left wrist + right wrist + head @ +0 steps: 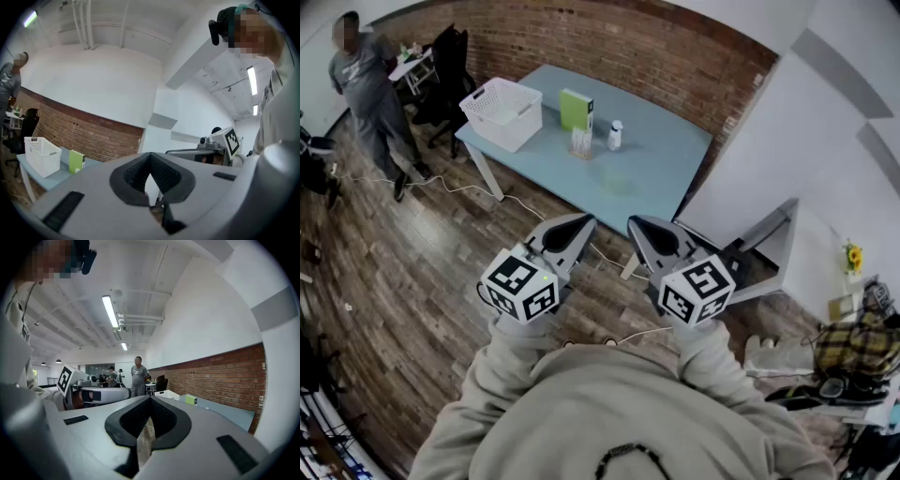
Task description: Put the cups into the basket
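L gripper (pixel 579 223) and R gripper (pixel 639 226) are held level and side by side, tips pointing fwd, near each other but not touching. Both sets of jaws are closed tip to tip w/ nothing between them. Each gripper's own view shows its dark pads meeting at the front.

The task items are all well ahead of the tools, and none is touched. A light-blue table (pixel 661 183) stands beyond the tips, across a stretch of wood floor (pixel 412 272). The white perforated basket (pixel 517 124) sits at the table's end, ahead and to the left of the L gripper. The cups (pixel 580 142) — small and clear-looking, number hard to tell — stand roughly straight ahead of the L gripper, to the right of the basket and apart from it. Just beyond them a green box (pixel 576 109) stands upright. A small white bottle-like item (pixel 616 134) is just right of the cups, more in line w/ the R gripper.

Far ahead-left, past the basket, a person (pixel 367 80) in grey stands on the floor — a brick wall (pixel 628 52) runs behind the table.
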Motion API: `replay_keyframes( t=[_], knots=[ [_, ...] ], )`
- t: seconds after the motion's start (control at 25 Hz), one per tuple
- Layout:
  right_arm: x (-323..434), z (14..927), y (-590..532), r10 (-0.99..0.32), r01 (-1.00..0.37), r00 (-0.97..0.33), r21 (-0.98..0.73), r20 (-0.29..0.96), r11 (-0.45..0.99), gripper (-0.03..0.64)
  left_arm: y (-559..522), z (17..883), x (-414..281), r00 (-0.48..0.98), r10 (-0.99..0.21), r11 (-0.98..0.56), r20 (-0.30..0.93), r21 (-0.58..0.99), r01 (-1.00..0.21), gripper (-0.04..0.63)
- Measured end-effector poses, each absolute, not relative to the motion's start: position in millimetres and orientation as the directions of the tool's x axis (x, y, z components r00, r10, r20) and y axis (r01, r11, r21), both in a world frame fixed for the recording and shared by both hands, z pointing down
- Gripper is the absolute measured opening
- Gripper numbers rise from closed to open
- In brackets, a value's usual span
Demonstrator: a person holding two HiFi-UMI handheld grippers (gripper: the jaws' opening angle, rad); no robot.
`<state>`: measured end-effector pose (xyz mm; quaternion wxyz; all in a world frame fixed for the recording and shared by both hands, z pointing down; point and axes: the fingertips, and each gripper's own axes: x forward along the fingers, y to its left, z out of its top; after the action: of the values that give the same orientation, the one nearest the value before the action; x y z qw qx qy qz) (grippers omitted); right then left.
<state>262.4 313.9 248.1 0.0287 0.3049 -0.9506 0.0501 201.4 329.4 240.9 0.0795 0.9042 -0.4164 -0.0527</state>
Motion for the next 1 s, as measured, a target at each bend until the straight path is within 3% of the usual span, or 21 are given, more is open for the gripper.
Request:
replay_keyframes(
  t=[1.0],
  knots=[
    [285.9, 261.6, 302.1, -0.552, -0.564, -0.825, -0.106, 0.119, 0.819, 0.011, 323.5, 228.7, 211.9, 0.58, -0.813, -0.58, -0.056, 0.164, -0.798, -0.005]
  ],
)
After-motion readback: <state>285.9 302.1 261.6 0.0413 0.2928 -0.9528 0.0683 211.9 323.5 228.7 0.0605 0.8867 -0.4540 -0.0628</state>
